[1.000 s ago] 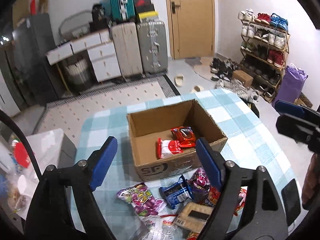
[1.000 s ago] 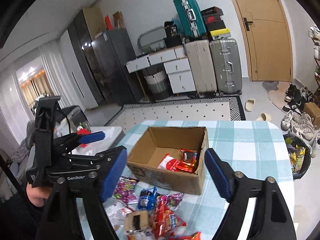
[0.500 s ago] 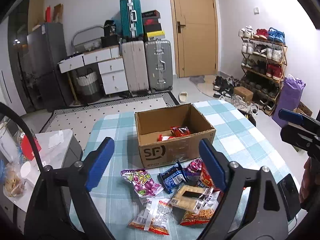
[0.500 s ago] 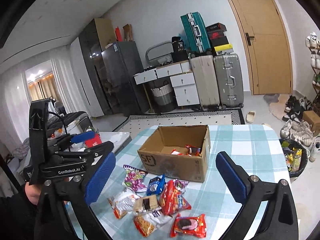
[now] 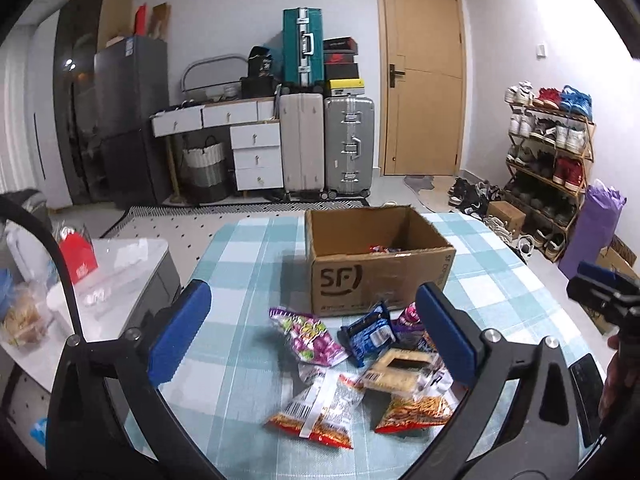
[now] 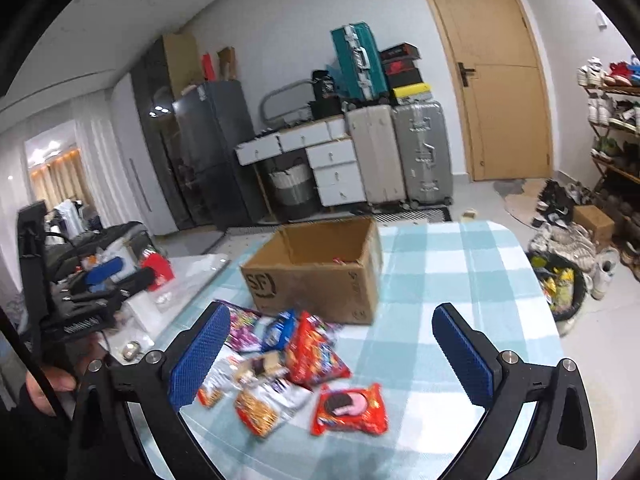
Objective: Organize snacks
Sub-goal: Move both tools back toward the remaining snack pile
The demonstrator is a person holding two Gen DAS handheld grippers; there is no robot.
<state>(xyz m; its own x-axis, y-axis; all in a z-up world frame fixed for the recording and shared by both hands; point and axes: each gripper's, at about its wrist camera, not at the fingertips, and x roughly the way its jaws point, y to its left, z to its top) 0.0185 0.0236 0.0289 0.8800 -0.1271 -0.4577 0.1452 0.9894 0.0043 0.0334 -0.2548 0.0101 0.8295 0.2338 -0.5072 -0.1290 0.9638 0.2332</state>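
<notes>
The setting is a lived-in home, at the entrance area of a flat. A wooden door [image 5: 422,76] stands beside a shoe rack [image 5: 548,152] filled with shoes. Three suitcases [image 5: 348,144] are stored against the wall, next to white drawers [image 5: 256,156] and a dark fridge [image 5: 128,120]. A bench [image 5: 248,264] with a checked cloth carries a cardboard box [image 5: 380,280].

- A teal suitcase [image 5: 303,45] stands on two upright suitcases [image 5: 326,142] by the far wall.
- A wooden door [image 5: 422,76] is shut.
- A shoe rack [image 5: 550,148] stands at the right.
</notes>
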